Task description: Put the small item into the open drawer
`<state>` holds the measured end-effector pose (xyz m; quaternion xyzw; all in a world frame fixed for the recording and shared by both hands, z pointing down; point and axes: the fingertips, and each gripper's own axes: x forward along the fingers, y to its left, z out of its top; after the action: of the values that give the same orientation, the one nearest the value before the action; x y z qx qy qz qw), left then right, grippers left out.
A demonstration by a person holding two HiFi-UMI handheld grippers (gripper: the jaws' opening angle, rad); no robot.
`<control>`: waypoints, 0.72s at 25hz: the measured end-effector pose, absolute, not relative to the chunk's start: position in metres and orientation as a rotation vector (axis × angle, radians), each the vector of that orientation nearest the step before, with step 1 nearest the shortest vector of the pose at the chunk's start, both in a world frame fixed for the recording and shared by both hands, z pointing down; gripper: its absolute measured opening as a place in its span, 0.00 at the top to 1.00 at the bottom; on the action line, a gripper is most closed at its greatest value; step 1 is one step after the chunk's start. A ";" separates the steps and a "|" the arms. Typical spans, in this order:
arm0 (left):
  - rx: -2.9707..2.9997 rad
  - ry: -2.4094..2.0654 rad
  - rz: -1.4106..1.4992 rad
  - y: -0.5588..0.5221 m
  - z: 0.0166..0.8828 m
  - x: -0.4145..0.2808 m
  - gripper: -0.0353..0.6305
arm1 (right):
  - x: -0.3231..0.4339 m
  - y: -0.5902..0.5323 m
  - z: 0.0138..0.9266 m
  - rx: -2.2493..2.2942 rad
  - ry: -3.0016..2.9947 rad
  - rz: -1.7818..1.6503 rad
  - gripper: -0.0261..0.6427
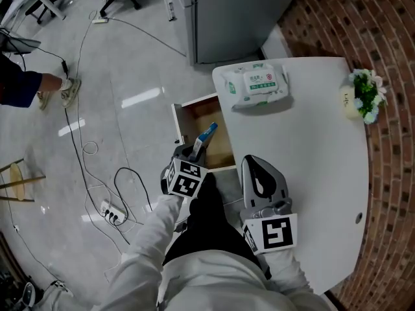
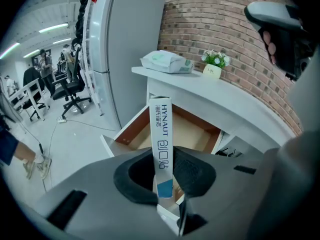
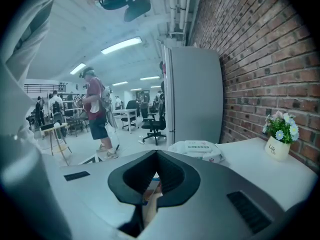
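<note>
A narrow white box with a blue end (image 1: pixel 206 137) stands upright between the jaws of my left gripper (image 1: pixel 198 149), which is shut on it. In the left gripper view the box (image 2: pixel 161 119) sticks up past the gripper (image 2: pixel 163 157), just above the open wooden drawer (image 2: pixel 196 130). The drawer (image 1: pixel 194 117) juts from the white table's left side and looks empty. My right gripper (image 1: pixel 250 161) hovers over the table near its left edge, beside the drawer. Its jaws (image 3: pixel 157 154) are shut, with nothing between them.
On the white table (image 1: pixel 311 161) lie a pack of wet wipes (image 1: pixel 255 84) at the far end and a small flower pot (image 1: pixel 364 96) by the brick wall. A grey cabinet (image 1: pixel 240 11) stands behind. Cables and a power strip (image 1: pixel 111 214) cross the floor; a person's foot (image 1: pixel 65 89) is at left.
</note>
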<state>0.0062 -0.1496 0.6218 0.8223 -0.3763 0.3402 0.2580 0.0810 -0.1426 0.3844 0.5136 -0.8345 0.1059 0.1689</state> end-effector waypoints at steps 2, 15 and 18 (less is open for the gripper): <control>2.230 -0.994 0.946 -0.151 0.631 0.011 0.82 | 0.080 -0.143 0.388 1.454 -2.366 0.305 0.92; 2.191 -0.860 1.177 -0.157 0.692 0.033 0.82 | 0.084 -0.145 0.401 1.438 -2.335 0.316 0.92; 2.153 -0.819 1.241 -0.153 0.713 0.038 0.82 | 0.084 -0.146 0.404 1.433 -2.329 0.319 0.92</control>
<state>0.0384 -0.1527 0.7131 0.7947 -0.3023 0.4582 0.2593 0.0843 -0.1457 0.4041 0.5106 -0.8301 0.1138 0.1930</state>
